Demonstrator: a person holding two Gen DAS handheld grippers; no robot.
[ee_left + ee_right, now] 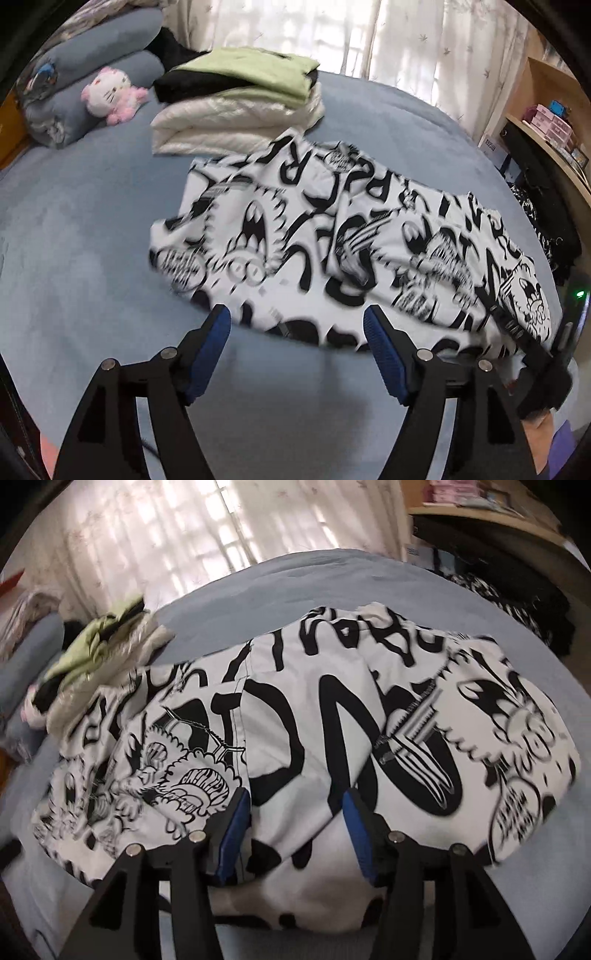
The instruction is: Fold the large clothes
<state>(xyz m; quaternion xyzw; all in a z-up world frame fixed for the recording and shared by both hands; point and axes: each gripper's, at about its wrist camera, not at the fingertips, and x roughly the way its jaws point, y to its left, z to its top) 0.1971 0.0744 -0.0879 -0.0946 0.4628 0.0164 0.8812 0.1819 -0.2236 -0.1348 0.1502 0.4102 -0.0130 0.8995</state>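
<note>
Printed garments: one black-and-white garment (332,236) is spread on the bed (92,221).
Folded clothes in the stack: three layers are counted, green (255,70) on top, black (192,86) beneath, white (229,125) at the bottom.
Plush toys: one pink-and-white toy (110,94) is seen.
Rolled bedding: two blue-grey rolls (107,48) are counted.
Grippers: two are counted, the left gripper (297,325) and the right gripper (295,805).
Blue pads: two are seen on each gripper.
Beds: one.
</note>
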